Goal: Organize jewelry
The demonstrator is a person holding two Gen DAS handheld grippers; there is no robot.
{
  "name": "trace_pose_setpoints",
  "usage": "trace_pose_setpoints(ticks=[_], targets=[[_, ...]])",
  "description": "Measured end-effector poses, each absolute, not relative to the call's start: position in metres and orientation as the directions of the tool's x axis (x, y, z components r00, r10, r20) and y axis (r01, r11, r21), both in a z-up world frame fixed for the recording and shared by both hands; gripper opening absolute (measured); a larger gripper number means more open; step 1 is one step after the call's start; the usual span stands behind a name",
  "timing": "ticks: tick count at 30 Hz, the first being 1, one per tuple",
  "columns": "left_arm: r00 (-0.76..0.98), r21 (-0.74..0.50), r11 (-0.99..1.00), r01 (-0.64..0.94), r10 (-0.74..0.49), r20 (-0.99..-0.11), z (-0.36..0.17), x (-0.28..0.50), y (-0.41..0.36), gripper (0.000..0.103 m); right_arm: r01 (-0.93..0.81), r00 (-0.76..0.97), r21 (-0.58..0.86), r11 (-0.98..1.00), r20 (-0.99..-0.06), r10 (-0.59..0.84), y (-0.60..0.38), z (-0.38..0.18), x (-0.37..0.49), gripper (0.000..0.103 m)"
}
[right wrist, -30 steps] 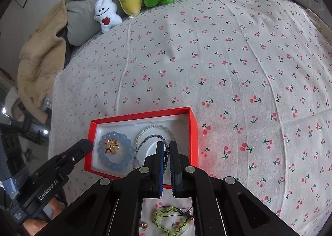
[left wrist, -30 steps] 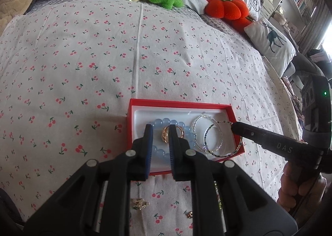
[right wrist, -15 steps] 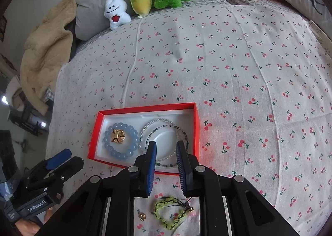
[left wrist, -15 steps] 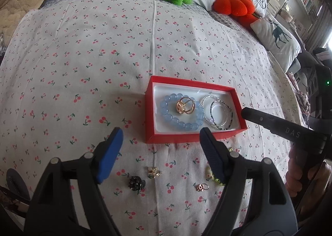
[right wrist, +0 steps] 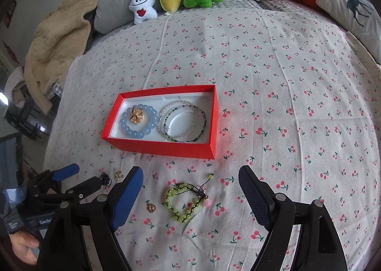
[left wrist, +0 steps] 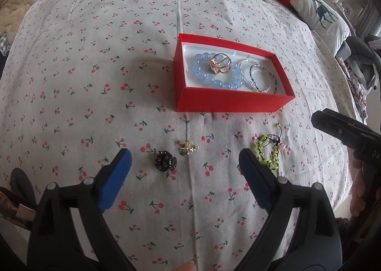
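— What's in the red box (left wrist: 228, 101)?

— A blue bead bracelet (left wrist: 215, 75) with a gold ring (left wrist: 220, 63) on it, and thin beaded bangles (left wrist: 258, 75) to its right.

— And nearer, on the bed (left wrist: 95, 56)?

— A black clip (left wrist: 165, 161), a small gold piece (left wrist: 188, 147) just right of it, and a yellow-green bracelet (left wrist: 268, 154) farther right.

— The left claw (left wrist: 184, 166)?

— Spread wide, empty. The right claw (left wrist: 333, 128) enters from the right edge.

Small gold piece (right wrist: 150, 207) too tiny to identify.
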State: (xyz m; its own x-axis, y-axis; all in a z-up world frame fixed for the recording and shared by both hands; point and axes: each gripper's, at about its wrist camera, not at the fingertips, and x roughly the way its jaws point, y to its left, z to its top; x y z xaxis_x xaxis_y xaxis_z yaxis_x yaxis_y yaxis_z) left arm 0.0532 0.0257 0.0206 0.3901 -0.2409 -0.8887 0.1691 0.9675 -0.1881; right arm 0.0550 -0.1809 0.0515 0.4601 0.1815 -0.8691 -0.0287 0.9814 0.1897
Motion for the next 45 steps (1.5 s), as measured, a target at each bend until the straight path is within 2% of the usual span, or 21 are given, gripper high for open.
trace_pose_setpoints(ticks=[15,21,31,39,42,44,45], targets=[[0.383,-0.157,0.957,0.244,-0.243,-0.891,-0.016,0.026,0.061,0.092,-0.189,0.476,-0.004,0.982,-0.875,0.088,-0.163,0.015,0.005,0.085],[0.410,-0.149,0.937,0.315,-0.276,-0.869,-0.025,0.017,0.065,0.091,-0.215,0.410,0.024,0.976,-0.905,0.113,-0.164,-0.008,-0.004,0.085],[0.418,-0.183,0.902,0.392,-0.351,-0.838,-0.024,0.028,0.050,0.051,-0.149,0.355,0.104,0.983,-0.923,0.151,-0.178,-0.016,0.004,0.085],[0.433,-0.176,0.910,0.376,-0.340,-0.834,-0.024,0.041,0.042,0.042,-0.139,0.331,0.158,0.978,-0.923,0.197,-0.183,-0.016,0.009,0.085],[0.439,-0.160,0.914,0.372,-0.325,-0.837,-0.025,0.044,0.038,0.035,-0.143,0.327,0.166,0.976,-0.922,0.205,-0.183,-0.016,0.011,0.085],[0.445,-0.145,0.921,0.362,-0.307,-0.841,-0.025,0.046,0.038,0.024,-0.143,0.324,0.172,0.975,-0.922,0.211,-0.183,-0.017,0.013,0.085],[0.446,-0.146,0.922,0.358,-0.306,-0.841,-0.025,0.046,0.039,0.023,-0.143,0.324,0.173,0.975,-0.922,0.211,-0.183,-0.017,0.014,0.085]])
